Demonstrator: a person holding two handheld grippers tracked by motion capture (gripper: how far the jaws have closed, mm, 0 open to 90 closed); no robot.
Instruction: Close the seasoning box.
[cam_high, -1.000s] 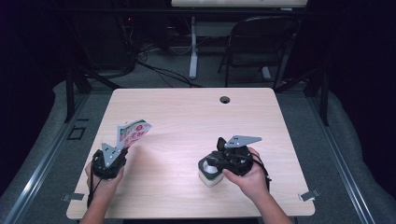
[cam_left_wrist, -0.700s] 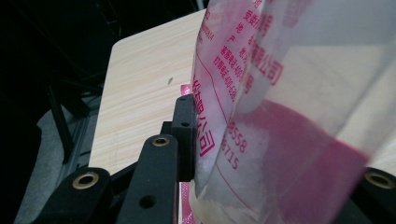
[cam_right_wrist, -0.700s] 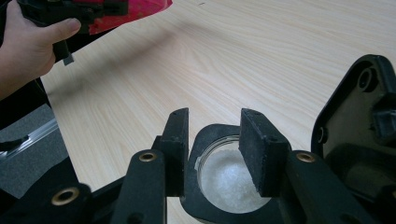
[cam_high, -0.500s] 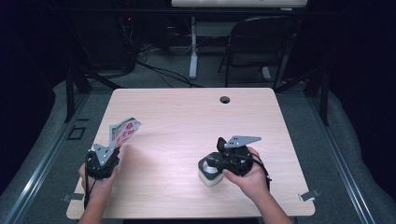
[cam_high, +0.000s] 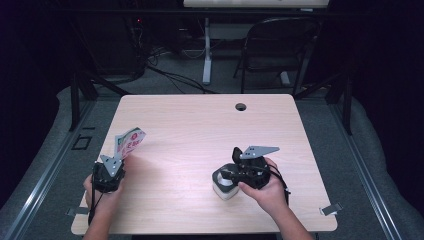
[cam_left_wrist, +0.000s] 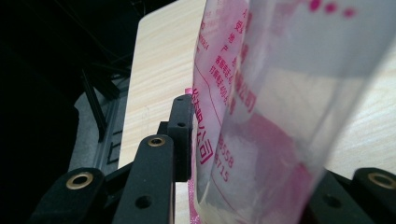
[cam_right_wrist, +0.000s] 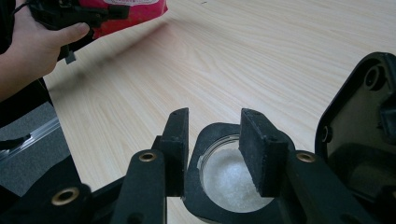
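Note:
A clear pouch with pink print (cam_high: 129, 142) stands tilted above the table's left side. My left gripper (cam_high: 119, 157) is shut on its lower end. Its jaws have just been opening a little, with the pouch (cam_left_wrist: 261, 116) still between them and touching the left pad (cam_left_wrist: 181, 135). Near the front, right of centre, my right gripper (cam_high: 223, 176) is shut on a small jar (cam_high: 226, 190). In the right gripper view the jar (cam_right_wrist: 229, 182) holds white grains, its black flip lid (cam_right_wrist: 359, 121) stands open, and my gripper (cam_right_wrist: 217, 140) clamps the rim. The pouch (cam_right_wrist: 135, 11) shows far off.
The wooden table (cam_high: 200, 130) has a cable hole (cam_high: 241, 106) near its far edge. A folding chair (cam_high: 280, 45) and cables lie on the floor beyond. The left hand is close to the table's left edge.
My left gripper has shifted slightly to the left with the pouch, which now leans a little more upright. The right gripper and jar have stayed put.

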